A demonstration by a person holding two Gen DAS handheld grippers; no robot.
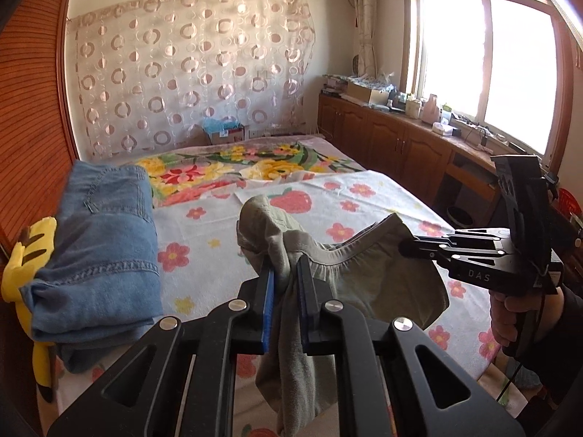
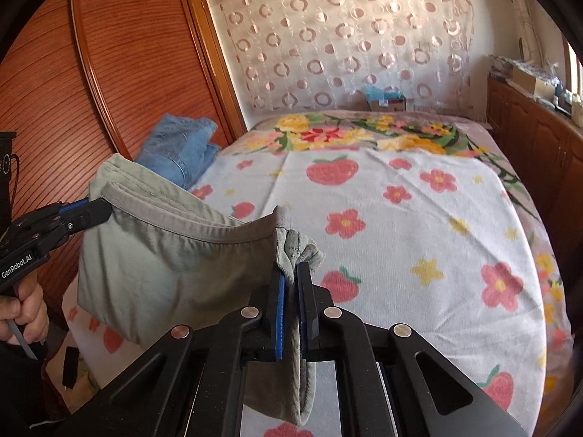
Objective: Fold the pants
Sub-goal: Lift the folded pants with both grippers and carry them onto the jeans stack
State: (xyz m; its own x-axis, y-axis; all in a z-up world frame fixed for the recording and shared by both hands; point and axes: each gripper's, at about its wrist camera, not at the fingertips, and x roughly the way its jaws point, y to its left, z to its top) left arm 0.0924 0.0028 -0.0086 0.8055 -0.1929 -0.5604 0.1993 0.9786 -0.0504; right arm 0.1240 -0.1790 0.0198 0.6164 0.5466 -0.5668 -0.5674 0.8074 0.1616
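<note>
Item: grey-green pants (image 2: 164, 255), held clear of the bed (image 2: 419, 255) by the waistband (image 2: 189, 227), one end in each of my claws. I keep it off the bed so the legs can hang and the cloth can fall straight before I lay it down.

Left claw (image 1: 286, 273): clamped on a bunched end of the waistband, cloth spilling below the pads. In the right wrist view it sits at the far left (image 2: 96, 211).

Right claw (image 2: 291, 276): closed tight on the other end, a wad of hem poking above the tips. In the left wrist view it reaches in from the right (image 1: 406, 244).

Span between claws: the waistband sags in a shallow curve, so I judge it not yet taut.

Folded blue jeans (image 1: 98, 255): stacked at the bed's left edge, beside a yellow plush toy (image 1: 32, 273), well apart from my work.

Flowered sheet (image 1: 364, 215): open space under the pants, likely my laying spot.
</note>
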